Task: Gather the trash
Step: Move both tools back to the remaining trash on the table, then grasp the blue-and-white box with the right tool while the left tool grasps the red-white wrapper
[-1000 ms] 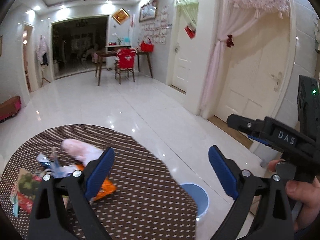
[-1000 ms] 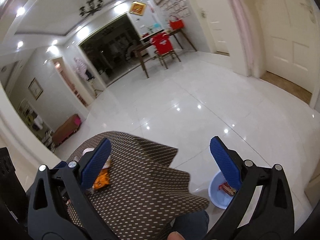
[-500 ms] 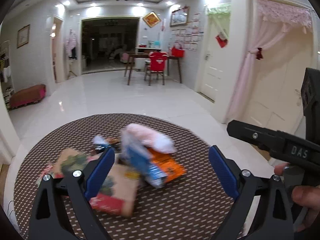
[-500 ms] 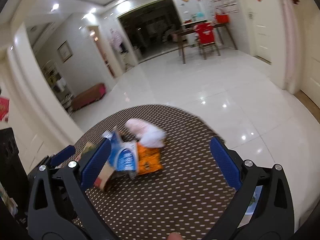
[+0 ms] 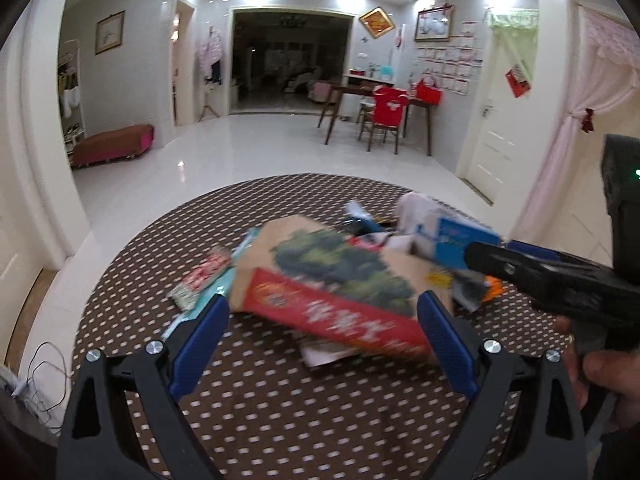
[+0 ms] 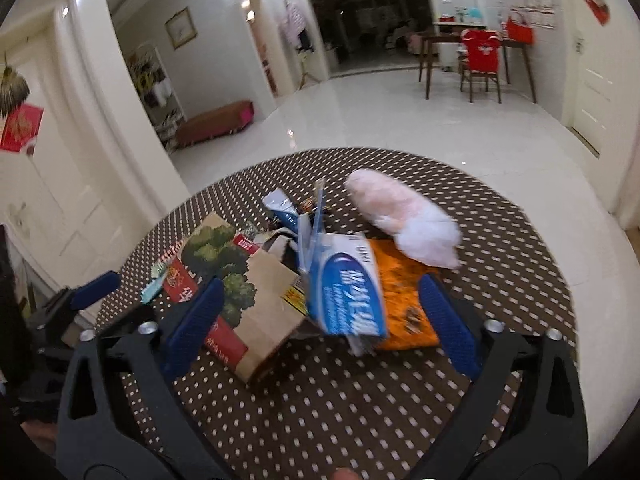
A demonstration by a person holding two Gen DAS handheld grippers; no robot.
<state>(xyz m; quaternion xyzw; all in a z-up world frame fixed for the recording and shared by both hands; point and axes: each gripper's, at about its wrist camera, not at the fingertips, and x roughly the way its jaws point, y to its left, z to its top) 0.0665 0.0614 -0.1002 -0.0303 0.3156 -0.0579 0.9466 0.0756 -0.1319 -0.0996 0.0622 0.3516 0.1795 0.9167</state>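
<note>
Right now we hover both tools over the trash pile (image 6: 304, 276) heaped mid-way on the round dotted table (image 6: 360, 408); left gripper (image 5: 324, 336) gapes empty, while the right gripper (image 6: 320, 316) has just been closing, nothing pinched yet, likely lining up the blue packet (image 6: 352, 296).

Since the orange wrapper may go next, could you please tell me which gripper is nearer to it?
Right. The right gripper has the orange wrapper just inside its right finger. The left gripper frames the brown bag, well left of the wrapper.
</note>
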